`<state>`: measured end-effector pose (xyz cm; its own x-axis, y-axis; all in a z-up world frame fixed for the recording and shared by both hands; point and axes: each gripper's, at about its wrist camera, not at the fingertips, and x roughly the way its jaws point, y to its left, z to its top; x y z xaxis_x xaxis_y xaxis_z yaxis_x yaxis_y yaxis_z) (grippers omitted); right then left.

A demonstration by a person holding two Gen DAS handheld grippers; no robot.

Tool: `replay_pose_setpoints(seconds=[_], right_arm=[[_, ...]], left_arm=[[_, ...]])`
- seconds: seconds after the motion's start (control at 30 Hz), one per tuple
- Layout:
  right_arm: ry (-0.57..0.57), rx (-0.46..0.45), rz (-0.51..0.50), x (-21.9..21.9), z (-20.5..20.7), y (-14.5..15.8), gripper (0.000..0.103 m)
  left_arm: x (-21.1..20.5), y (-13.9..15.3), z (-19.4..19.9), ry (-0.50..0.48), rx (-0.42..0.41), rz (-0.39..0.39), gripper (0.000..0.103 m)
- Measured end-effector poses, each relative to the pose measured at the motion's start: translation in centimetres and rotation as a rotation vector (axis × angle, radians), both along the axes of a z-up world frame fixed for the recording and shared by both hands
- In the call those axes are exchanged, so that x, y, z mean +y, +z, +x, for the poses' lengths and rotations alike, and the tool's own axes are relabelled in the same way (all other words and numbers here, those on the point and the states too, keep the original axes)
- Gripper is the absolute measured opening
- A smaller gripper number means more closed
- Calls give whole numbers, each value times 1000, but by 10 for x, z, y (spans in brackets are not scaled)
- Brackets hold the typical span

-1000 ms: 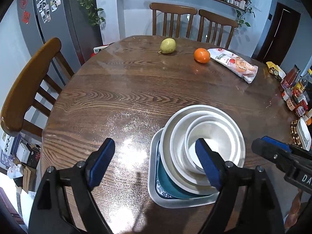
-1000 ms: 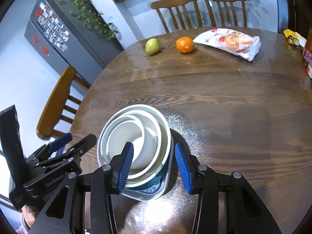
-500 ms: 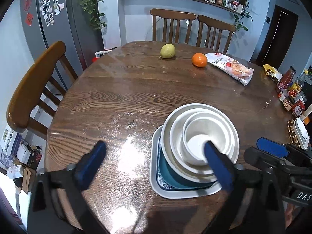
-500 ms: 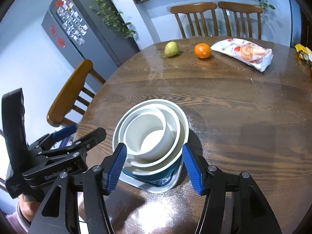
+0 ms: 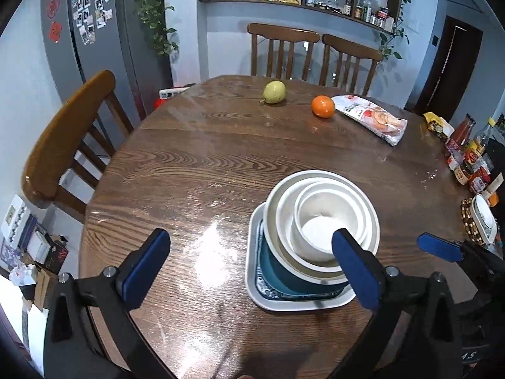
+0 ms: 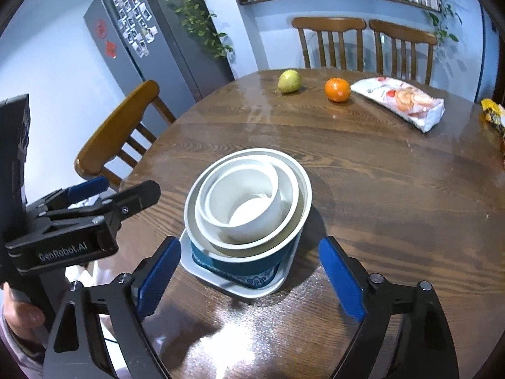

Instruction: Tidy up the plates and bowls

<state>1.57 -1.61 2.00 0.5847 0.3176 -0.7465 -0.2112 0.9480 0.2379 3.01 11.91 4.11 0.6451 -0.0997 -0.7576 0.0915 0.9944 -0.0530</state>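
Round and dark-grained, the wooden table (image 5: 195,170) fills both my views, with wooden chairs around it and a grey fridge (image 6: 164,47) covered in magnets behind. At the far edge I see a green pear (image 5: 275,92), an orange (image 5: 322,106) beside it, and a snack bag (image 5: 372,118) just right of the orange; all three sit well apart from the dishes, so nothing stands between my grippers and the stack.

The dishes are stacked near my edge of the table: a small white bowl (image 6: 244,203) nested off-centre in a medium white bowl (image 6: 285,203), that inside a large white bowl (image 6: 298,173), all on a teal bowl (image 6: 243,265) with a patterned rim, which rests on a white square plate (image 6: 277,284).

My left gripper (image 5: 249,271) has its blue pads spread wide and holds nothing; it hangs above the table with the right pad overlapping the stack's near rim in the picture, though I cannot tell whether it touches. My right gripper (image 6: 249,281) is likewise spread wide and empty, its pads either side of the plate's near corner.

Only the left wrist view shows the sauce bottles (image 5: 467,158) and a beaded trivet (image 5: 470,221) at the table's right edge, and the right gripper's blue tip at far right. Only the right wrist view shows the left gripper's side, lettered GenRobot.AI, and the fingers (image 6: 23,315) holding it.
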Motion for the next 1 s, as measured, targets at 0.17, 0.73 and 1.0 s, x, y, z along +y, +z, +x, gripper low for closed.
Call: replay_pose_setpoints(seconds=[0.17,0.73,1.0], right_arm=[[11,-45,-33,4,-7,4,99],[28,-71,-106,13,-25,4,102],[39,-67,-125,16,-31,1,102]], left_arm=[[-3,6,-8,-23,-30,-2,102],[-6,7,-20,-51,-18,-9,102],[-8,-1,-26,-43,-6,13,102]])
